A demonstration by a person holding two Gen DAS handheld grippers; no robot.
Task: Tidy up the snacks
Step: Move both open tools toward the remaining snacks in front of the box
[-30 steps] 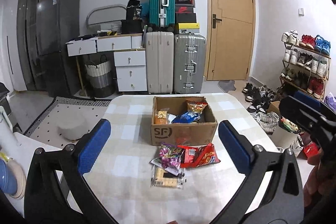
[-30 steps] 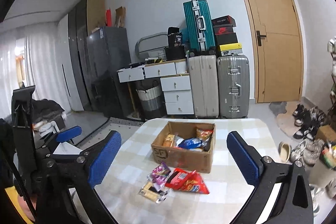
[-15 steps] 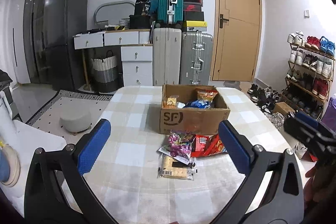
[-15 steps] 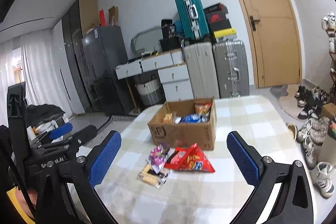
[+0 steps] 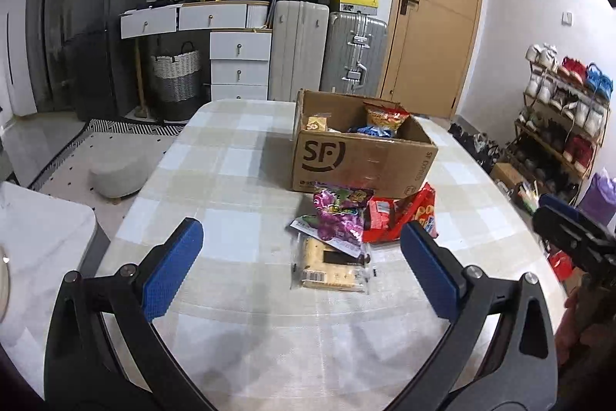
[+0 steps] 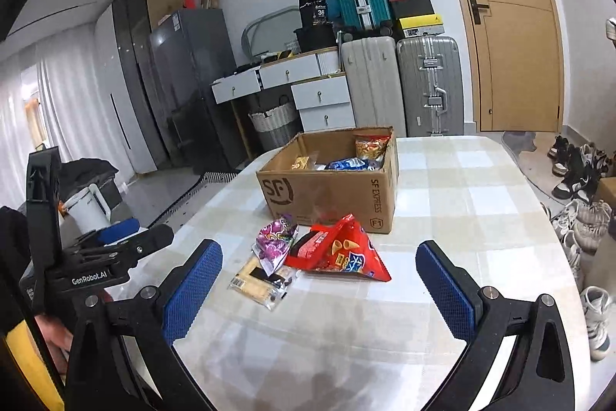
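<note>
Left tongs (image 5: 302,259): released, blue pads wide apart, nothing between them, held above the near part of the desk (image 5: 231,314). Right tongs (image 6: 317,286): likewise spread and empty, above the same checked desk top; in the left view they show at the right edge.

Nearest item: a clear cracker packet (image 5: 331,270), lying flat. In the left view its long axis runs roughly left to right; in the right view (image 6: 261,280) it lies diagonally, one end toward the camera's lower left.

Partly on top of it, a purple snack bag (image 5: 340,212), flat, long axis running from the near side toward the box. Touching it on the right, a red chip bag (image 6: 338,253), roughly triangular in outline as seen from the right view, one corner pointing to the near right and its far edge just beside the box.

Behind these three, a cardboard box (image 5: 362,164), open at the top, upright, marked "SF" on the near wall. Inside: a yellow packet, a blue packet and an orange-red bag standing against the far wall.

Beyond the desk: suitcases (image 5: 327,49), white drawers (image 5: 238,64) and a wooden door (image 5: 435,14).
</note>
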